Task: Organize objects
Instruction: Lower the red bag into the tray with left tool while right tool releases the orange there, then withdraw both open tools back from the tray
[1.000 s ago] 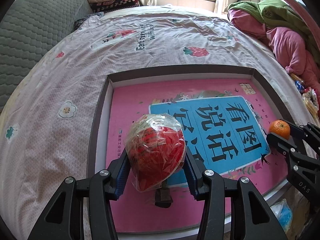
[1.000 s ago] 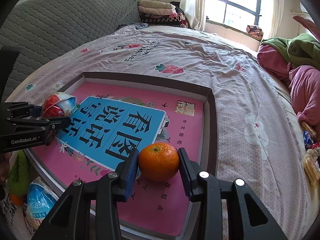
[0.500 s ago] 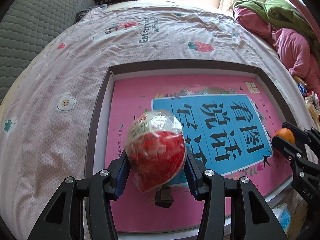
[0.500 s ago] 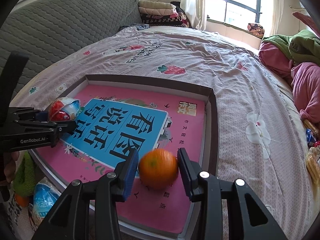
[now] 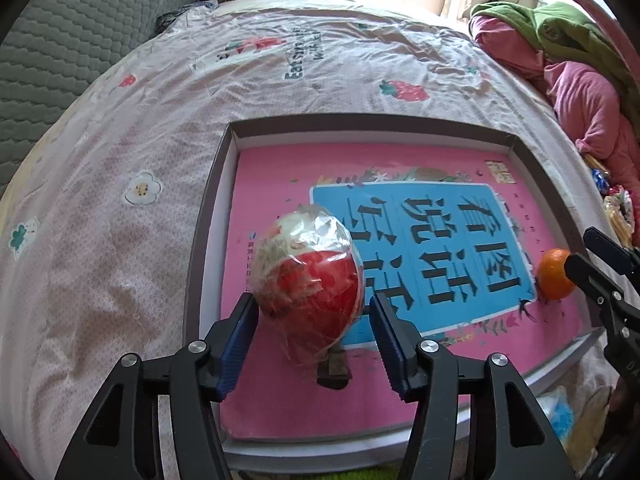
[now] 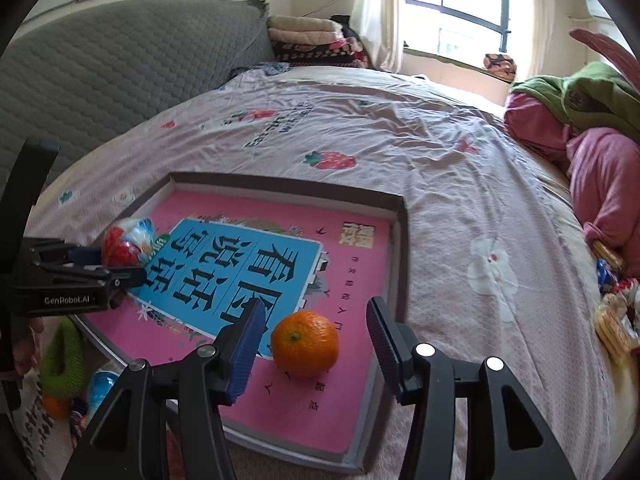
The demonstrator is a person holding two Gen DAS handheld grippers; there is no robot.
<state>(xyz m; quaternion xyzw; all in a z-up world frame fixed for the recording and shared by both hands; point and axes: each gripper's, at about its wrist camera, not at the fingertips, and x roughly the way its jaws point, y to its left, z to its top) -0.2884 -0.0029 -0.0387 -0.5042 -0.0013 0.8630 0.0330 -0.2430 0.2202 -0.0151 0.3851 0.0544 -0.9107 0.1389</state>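
- Since a second ago the right gripper (image 6: pixel 312 344) has let go: its blue pads, then pressed on the orange (image 6: pixel 305 344), now stand spread with a clear gap on each side of the fruit.
- That orange sits on the pink book cover (image 6: pixel 352 412) inside the shallow box (image 6: pixel 401 248), near the box's 5 o'clock corner in the right wrist view.
- From the left wrist view, the same orange (image 5: pixel 554 274) lies at 3 o'clock, partly behind the right gripper's dark fingers (image 5: pixel 592 276).
- Left gripper (image 5: pixel 312 320) reaches forward and level over the box's near edge, pads opened slightly; the plastic-wrapped red and white egg (image 5: pixel 310 284) sits between them, touching the right pad or nearly so, with a sliver of gap at the left one.
- In the right wrist view that egg (image 6: pixel 126 242) shows at 9 o'clock, above the book's blue panel (image 6: pixel 240 268).
- Around the box spreads a pink strawberry-print bedsheet (image 5: pixel 120 208); pink and green clothes (image 5: pixel 580 80) are piled at 2 o'clock.
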